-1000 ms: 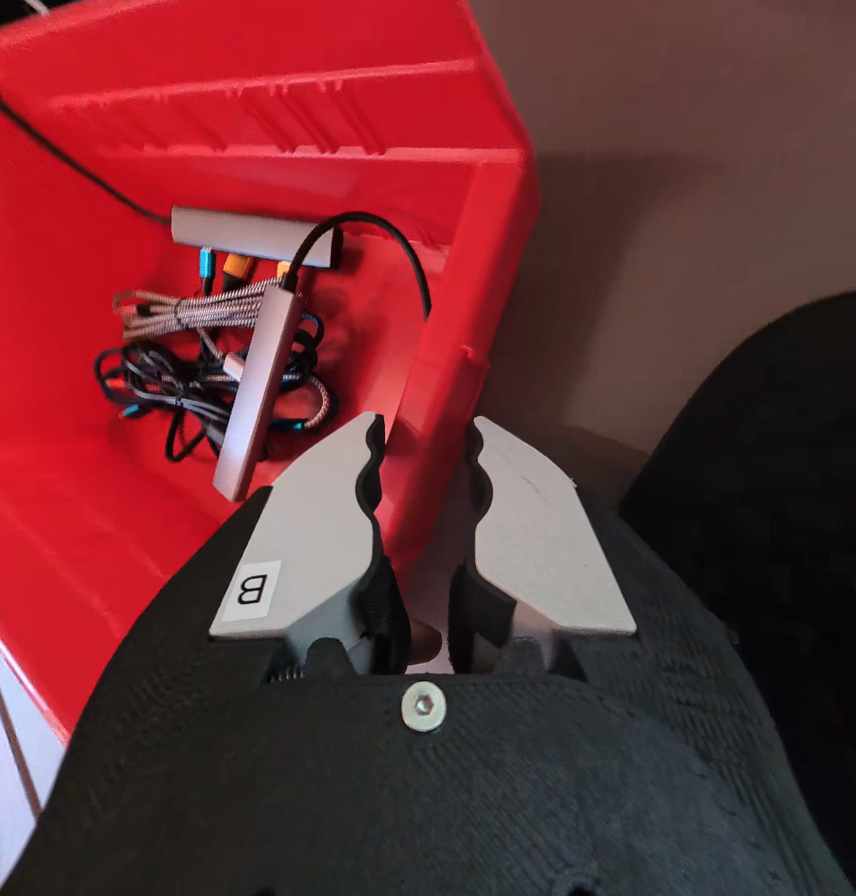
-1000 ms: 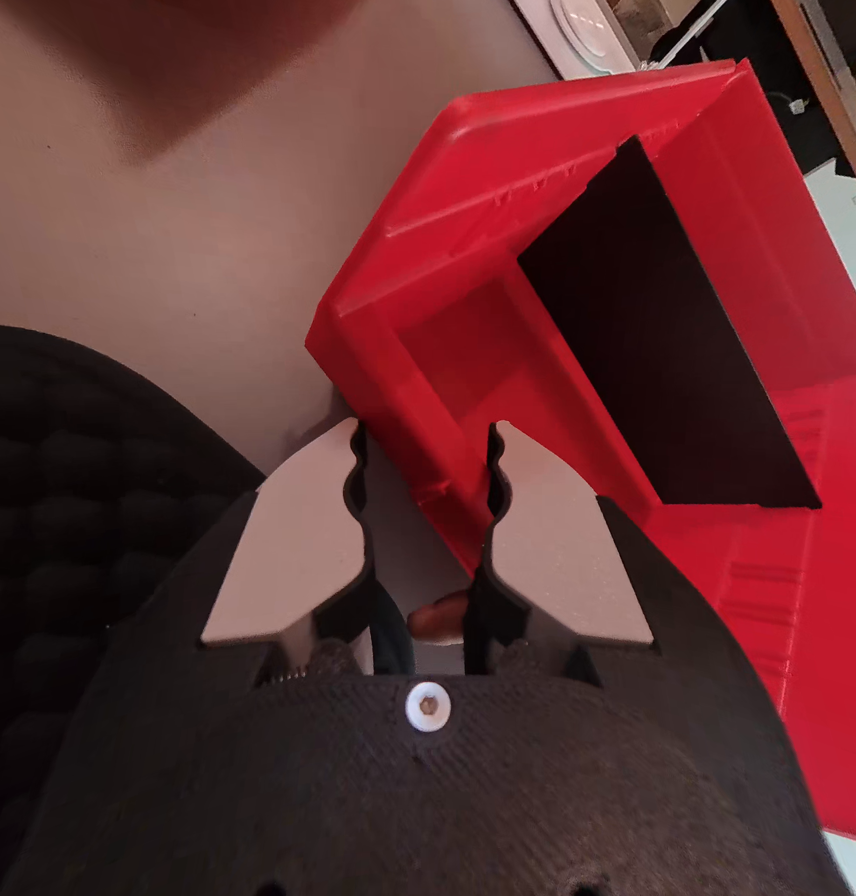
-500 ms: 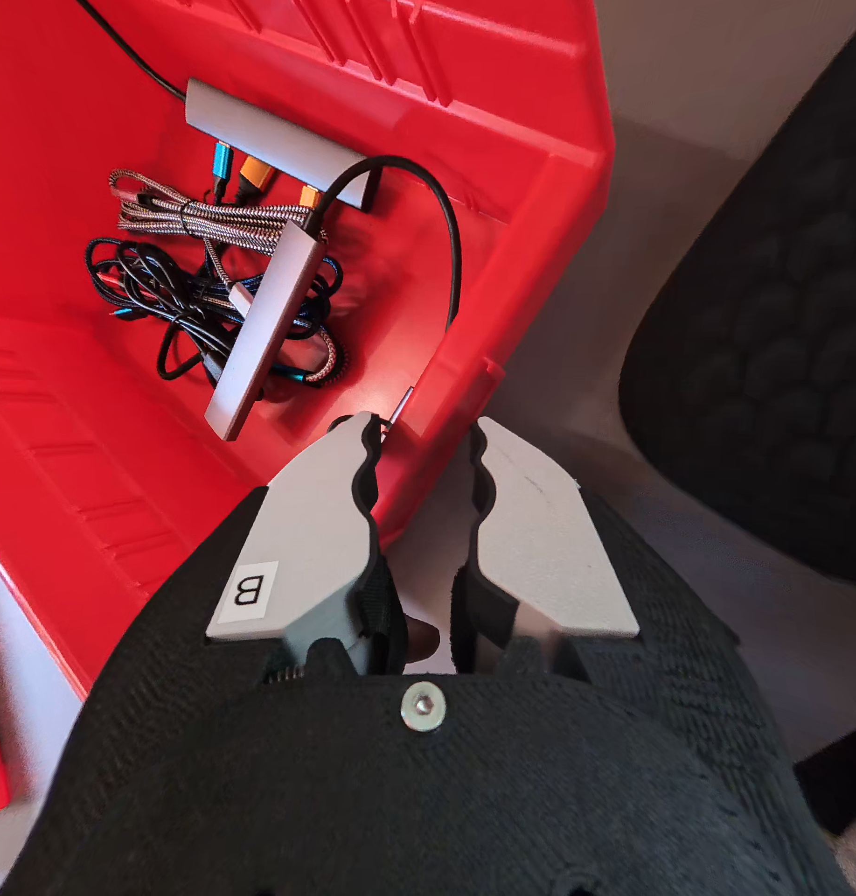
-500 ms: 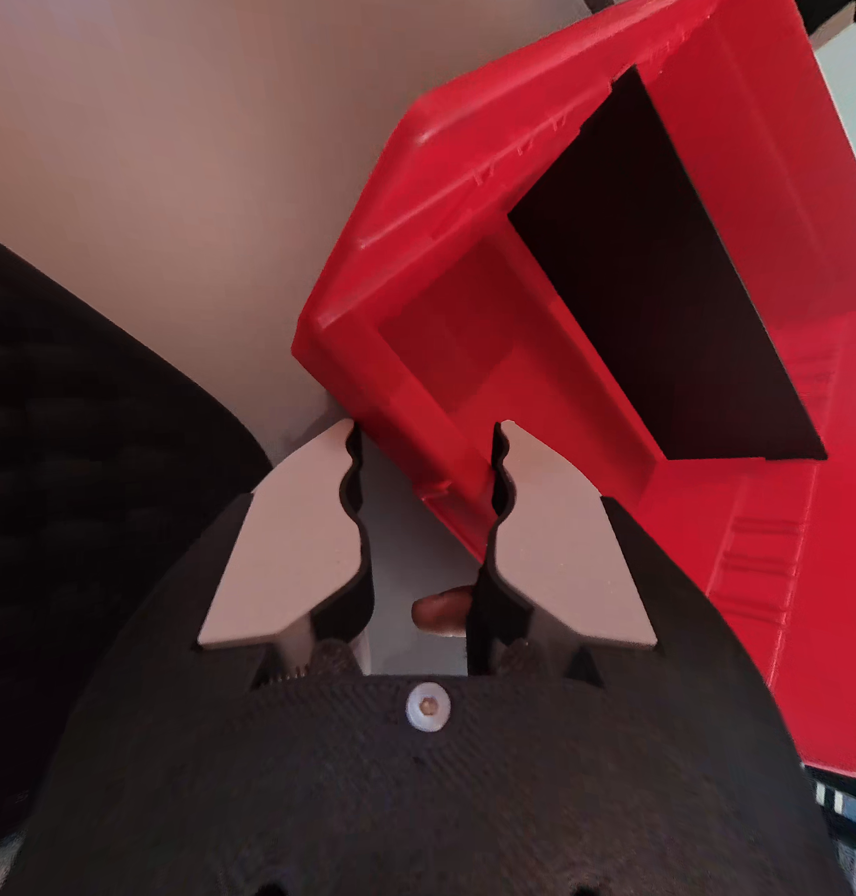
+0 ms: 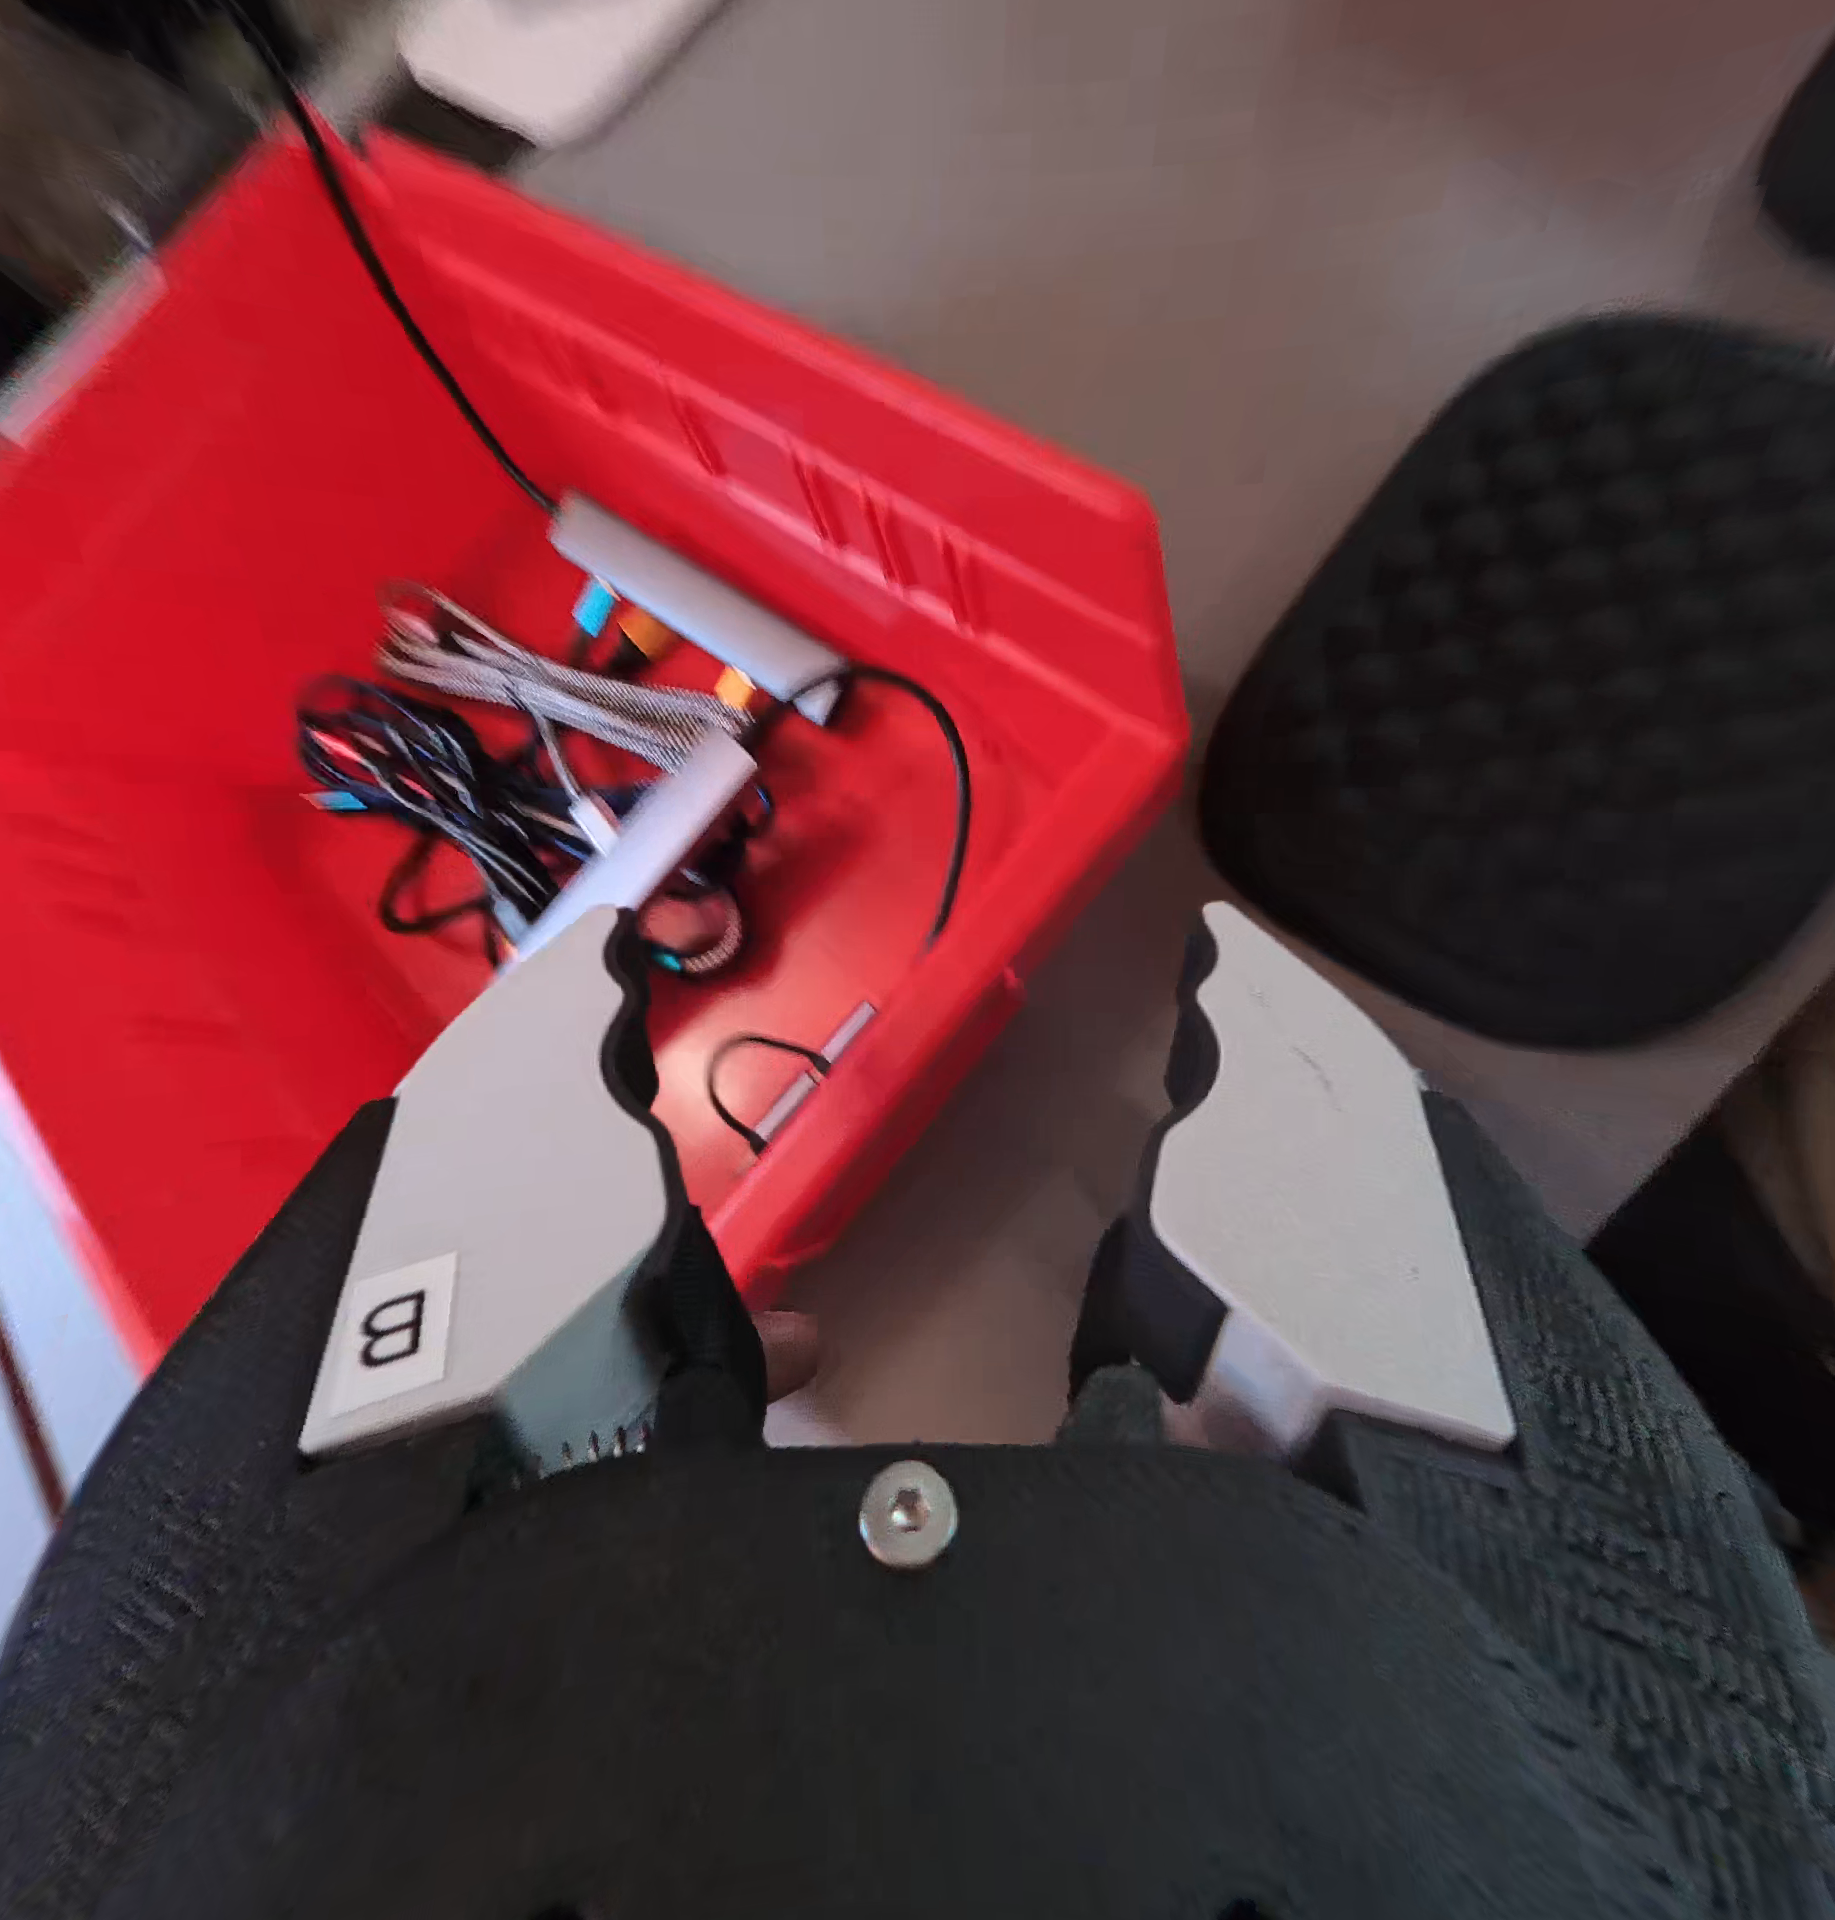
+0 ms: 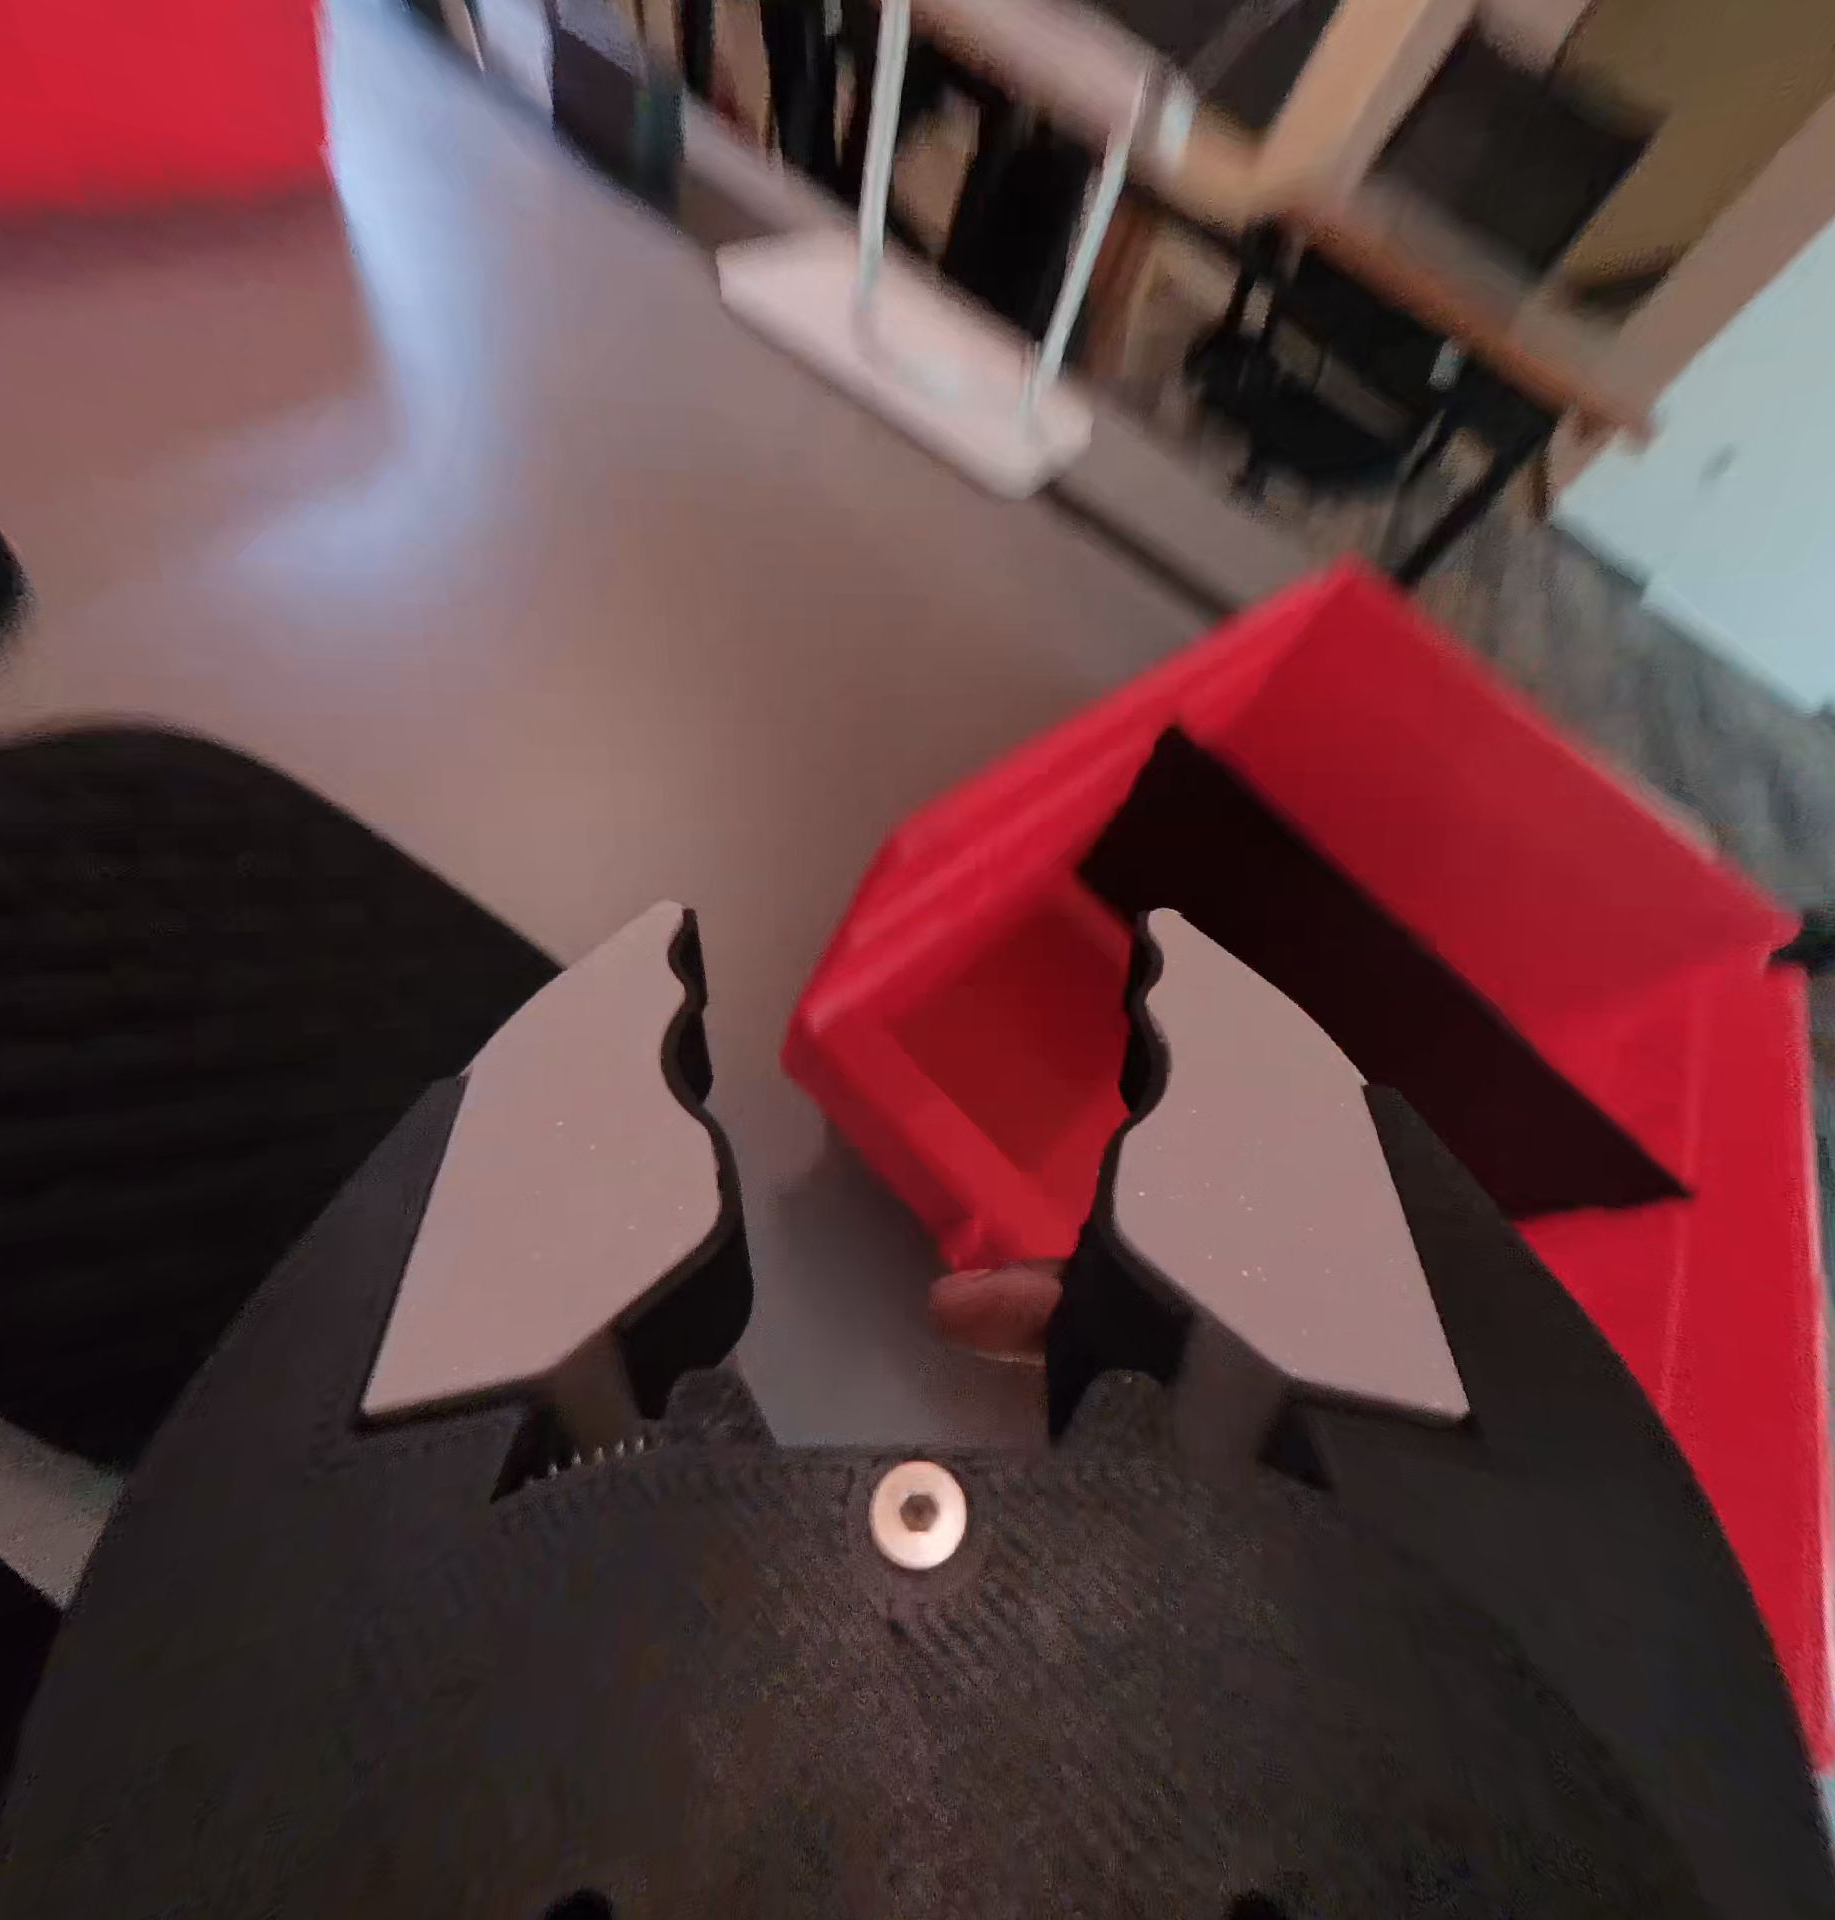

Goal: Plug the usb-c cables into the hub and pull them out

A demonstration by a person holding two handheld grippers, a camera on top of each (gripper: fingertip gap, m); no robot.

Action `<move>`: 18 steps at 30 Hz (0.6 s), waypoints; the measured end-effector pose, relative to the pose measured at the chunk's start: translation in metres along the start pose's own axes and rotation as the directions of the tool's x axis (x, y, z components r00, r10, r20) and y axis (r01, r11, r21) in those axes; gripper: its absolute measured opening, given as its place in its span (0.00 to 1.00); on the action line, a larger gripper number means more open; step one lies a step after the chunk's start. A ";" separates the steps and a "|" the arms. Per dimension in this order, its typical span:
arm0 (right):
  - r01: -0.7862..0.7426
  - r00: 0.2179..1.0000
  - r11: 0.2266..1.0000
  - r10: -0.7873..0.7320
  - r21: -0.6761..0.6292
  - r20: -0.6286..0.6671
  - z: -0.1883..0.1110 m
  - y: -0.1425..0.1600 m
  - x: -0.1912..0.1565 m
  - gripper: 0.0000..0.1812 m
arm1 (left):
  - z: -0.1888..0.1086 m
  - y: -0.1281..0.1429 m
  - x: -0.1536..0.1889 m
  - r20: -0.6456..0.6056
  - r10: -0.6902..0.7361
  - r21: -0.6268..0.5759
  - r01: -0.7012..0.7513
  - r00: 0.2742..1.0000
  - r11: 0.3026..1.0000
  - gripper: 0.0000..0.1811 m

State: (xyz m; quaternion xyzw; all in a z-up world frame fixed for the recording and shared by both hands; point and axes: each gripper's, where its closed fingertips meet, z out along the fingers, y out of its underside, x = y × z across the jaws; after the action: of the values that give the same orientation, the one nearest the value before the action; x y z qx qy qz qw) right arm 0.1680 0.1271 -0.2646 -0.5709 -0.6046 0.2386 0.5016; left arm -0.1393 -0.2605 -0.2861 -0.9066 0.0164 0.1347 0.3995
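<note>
The left gripper (image 5: 908, 935) hangs above the near corner of a red bin (image 5: 1048, 582), its jaws spread wide and holding nothing. Inside the bin lie two grey hubs: one hub (image 5: 684, 603) rests along the far wall with orange and blue plugs in it, the second hub (image 5: 664, 831) lies across a tangle of usb-c cables (image 5: 445, 769). The right gripper (image 6: 918, 925) hovers over the grey counter (image 6: 580, 623) beside another red bin (image 6: 1464, 748) with a black divider (image 6: 1339, 997), jaws wide apart and empty. A black cushion (image 5: 1557, 665) sits beside the bin.
</note>
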 end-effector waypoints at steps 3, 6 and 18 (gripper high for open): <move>-0.030 0.999 0.964 0.025 0.263 0.024 -0.015 -0.048 -0.007 0.47 | -0.007 -0.020 -0.014 0.137 0.065 0.081 -0.076 0.988 0.994 0.50; -0.096 0.980 0.929 0.025 0.358 0.197 -0.017 -0.069 -0.037 0.55 | -0.004 -0.025 -0.021 0.198 0.069 0.074 -0.085 0.978 0.994 0.41; -0.396 0.731 0.892 0.161 0.219 0.663 0.059 -0.089 -0.156 0.38 | 0.048 0.010 -0.059 0.198 0.367 -0.303 -0.300 0.909 0.905 0.20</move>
State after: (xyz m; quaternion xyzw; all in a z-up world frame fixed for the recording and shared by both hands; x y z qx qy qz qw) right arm 0.0515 -0.0219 -0.2626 -0.4461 -0.5909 0.5910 0.3204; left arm -0.2091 -0.2368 -0.3092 -0.9112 0.1036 0.3157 0.2437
